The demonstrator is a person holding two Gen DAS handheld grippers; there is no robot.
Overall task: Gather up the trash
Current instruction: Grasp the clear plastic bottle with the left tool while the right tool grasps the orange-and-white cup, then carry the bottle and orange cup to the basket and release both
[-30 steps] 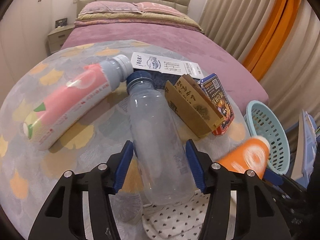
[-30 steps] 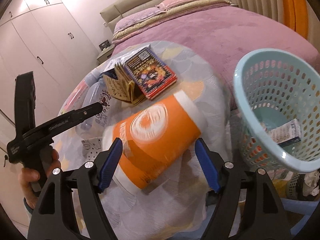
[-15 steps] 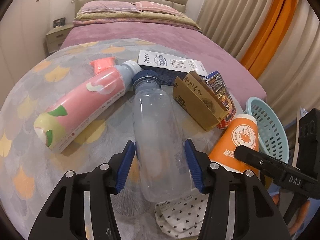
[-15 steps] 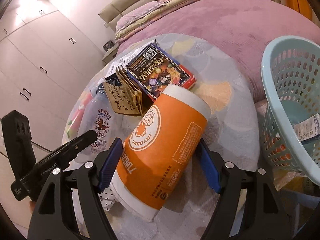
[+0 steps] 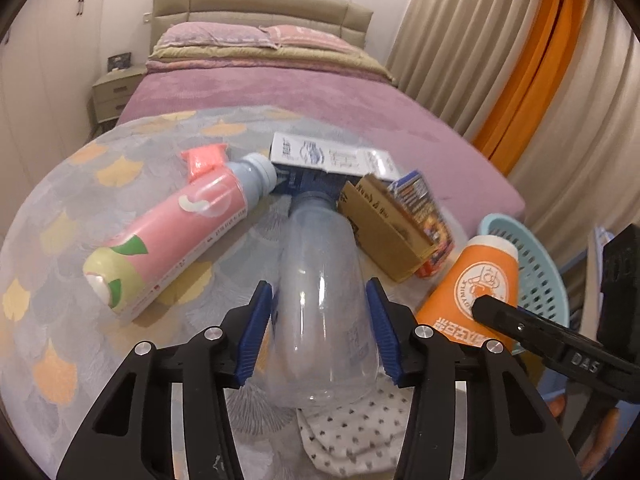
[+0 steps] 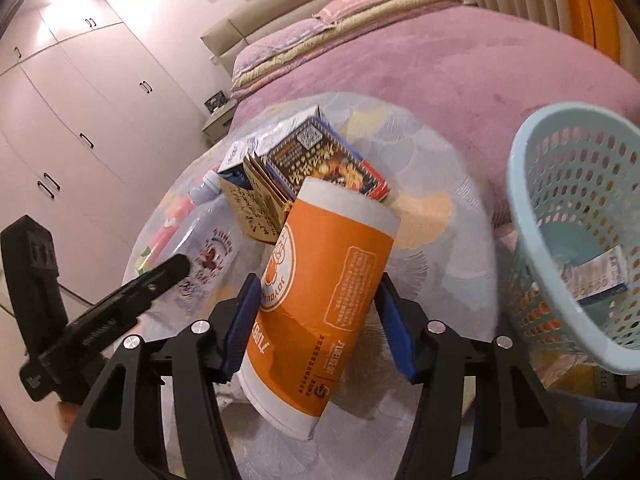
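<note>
left wrist view: two grips on, basket waiting at three o'clock

left wrist view shows the left tool (image 5: 319, 330) with its blue pads pressed against both flanks of the clear bottle (image 5: 325, 312), which lies on the patterned surface (image 5: 48, 240) with its cap toward twelve o'clock. the right tool (image 6: 316, 330) is clamped on the orange cup (image 6: 320, 296), whose white rim points to twelve o'clock.

the step in hand looks like carrying each piece to the blue basket (image 6: 576, 240), which stands off the surface's edge at three o'clock and already holds a paper scrap. judging from this, lift the cup straight up before swinging right, so its base clears the cloth and the basket rim. the bottle wall is thin and slick; a firm, centred hold should stop it pivoting.

crowding sits at twelve o'clock: the cardboard piece (image 5: 384, 232) touches the bottle's shoulder, and the pink bottle (image 5: 176, 236) lies at ten o'clock. the open room is toward six o'clock and upward.
</note>
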